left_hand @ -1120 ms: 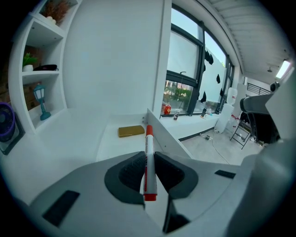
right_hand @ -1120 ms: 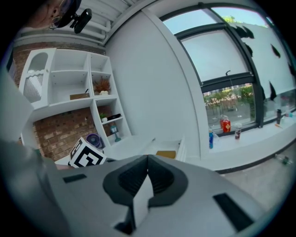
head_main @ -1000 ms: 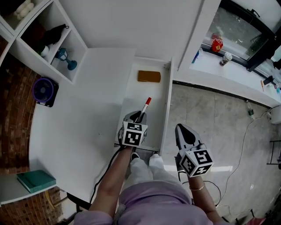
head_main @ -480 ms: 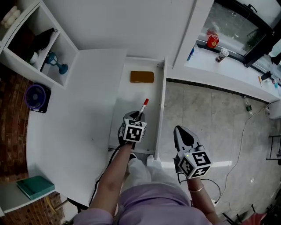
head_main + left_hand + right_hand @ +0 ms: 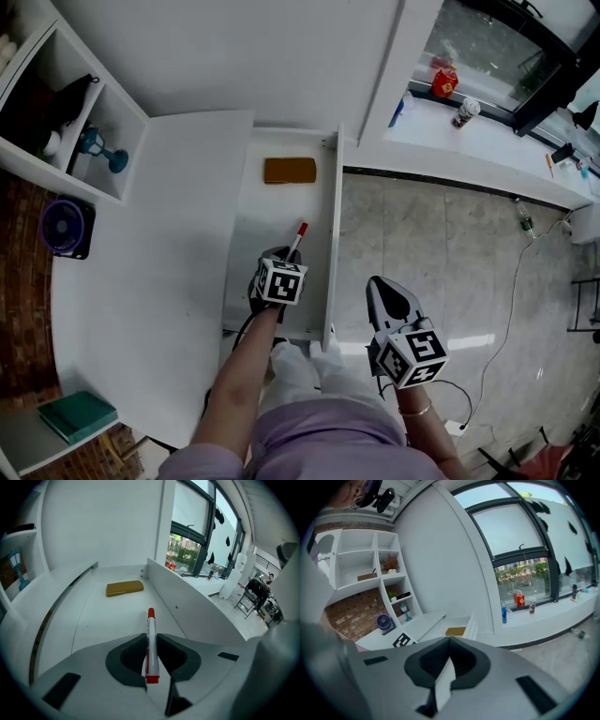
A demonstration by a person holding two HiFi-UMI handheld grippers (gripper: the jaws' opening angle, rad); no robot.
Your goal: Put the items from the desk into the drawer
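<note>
A white marker with a red cap (image 5: 296, 239) is clamped between the jaws of my left gripper (image 5: 285, 259), cap pointing away from me. The gripper hangs over the near half of the open white drawer (image 5: 246, 234). In the left gripper view the marker (image 5: 150, 644) sticks out past the fingertips above the drawer floor (image 5: 108, 616). A yellow-brown block (image 5: 290, 171) lies at the drawer's far end, also visible as a flat block (image 5: 124, 588) ahead of the marker. My right gripper (image 5: 386, 289) is shut with nothing in it, out over the floor to the right of the drawer.
The white desk (image 5: 150, 262) runs left of the drawer, with a purple fan (image 5: 64, 227) and a green book (image 5: 77, 415) at its left edge. A shelf unit holds a blue goblet (image 5: 98, 148). Cans stand on the window sill (image 5: 487, 141). The drawer's right wall (image 5: 333, 244) stands between the grippers.
My left gripper has gone down toward the drawer floor with the marker still in it. The right gripper has drifted a little, still shut.
</note>
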